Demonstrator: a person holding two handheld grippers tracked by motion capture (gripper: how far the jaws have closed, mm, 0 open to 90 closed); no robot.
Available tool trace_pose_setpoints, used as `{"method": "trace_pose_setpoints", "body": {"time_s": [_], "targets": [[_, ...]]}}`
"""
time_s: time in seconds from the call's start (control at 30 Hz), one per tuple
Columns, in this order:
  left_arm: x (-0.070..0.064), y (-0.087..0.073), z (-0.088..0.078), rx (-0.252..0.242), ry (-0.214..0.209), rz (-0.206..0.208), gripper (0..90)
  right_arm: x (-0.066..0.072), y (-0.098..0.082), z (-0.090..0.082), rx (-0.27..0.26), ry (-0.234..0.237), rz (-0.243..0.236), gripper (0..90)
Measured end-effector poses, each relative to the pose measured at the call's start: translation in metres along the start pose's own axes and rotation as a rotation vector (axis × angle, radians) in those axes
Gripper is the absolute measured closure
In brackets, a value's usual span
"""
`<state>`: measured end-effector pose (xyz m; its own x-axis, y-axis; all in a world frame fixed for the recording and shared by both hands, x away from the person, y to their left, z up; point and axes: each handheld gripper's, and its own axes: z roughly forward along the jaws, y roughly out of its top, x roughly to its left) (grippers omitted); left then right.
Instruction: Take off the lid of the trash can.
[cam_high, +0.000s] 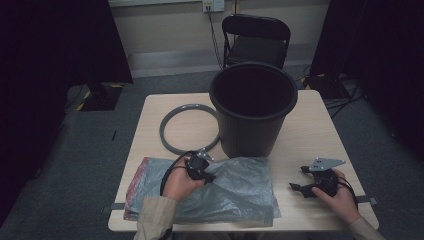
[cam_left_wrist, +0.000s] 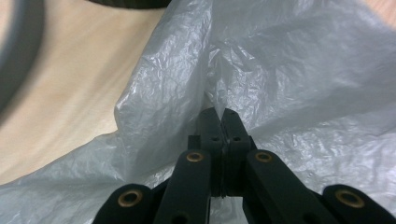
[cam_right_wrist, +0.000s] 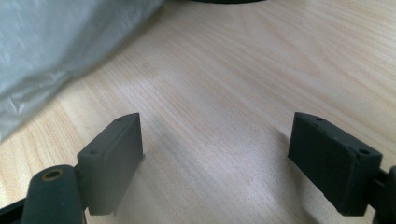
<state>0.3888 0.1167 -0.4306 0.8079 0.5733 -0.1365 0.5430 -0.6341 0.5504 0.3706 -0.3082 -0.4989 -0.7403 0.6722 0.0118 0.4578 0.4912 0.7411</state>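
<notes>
Your left gripper (cam_high: 209, 176) lower centre-left of the high view, jaws pinched tight on a raised fold of the grey plastic bag (cam_left_wrist: 299, 84), bag flat along the table (cam_high: 310, 130) front edge, your right gripper (cam_right_wrist: 217, 158) lower right, jaws wide over bare wood, black bin (cam_high: 252, 107) upper centre.

floor: grey carpet (cam_high: 60, 165); furniture: black folding chair (cam_high: 256, 40); wall: pale, outlet (cam_high: 213, 5); light: dim

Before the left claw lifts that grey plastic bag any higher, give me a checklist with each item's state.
1. Left claw shut on the crinkled grey plastic bag: ok.
2. One layer pinched, not several: cannot tell.
3. Right claw open over bare wooden table: ok.
4. Round black plastic bin upright, mouth open: ok.
5. Grey plastic ring flat beside the bin, off the bag: ok.
</notes>
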Motion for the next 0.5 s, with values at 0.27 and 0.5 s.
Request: {"method": "trace_pose_setpoints", "body": {"time_s": [0.27,0.5], "targets": [[0.006,0.013,-0.043,-0.012,0.009,-0.003,90.0,0.0,0.0,0.0,0.003,-0.001,0.008,16.7],[0.006,0.025,-0.063,0.018,0.032,0.002,90.0,0.0,0.0,0.0,0.003,-0.001,0.008,16.7]]}}
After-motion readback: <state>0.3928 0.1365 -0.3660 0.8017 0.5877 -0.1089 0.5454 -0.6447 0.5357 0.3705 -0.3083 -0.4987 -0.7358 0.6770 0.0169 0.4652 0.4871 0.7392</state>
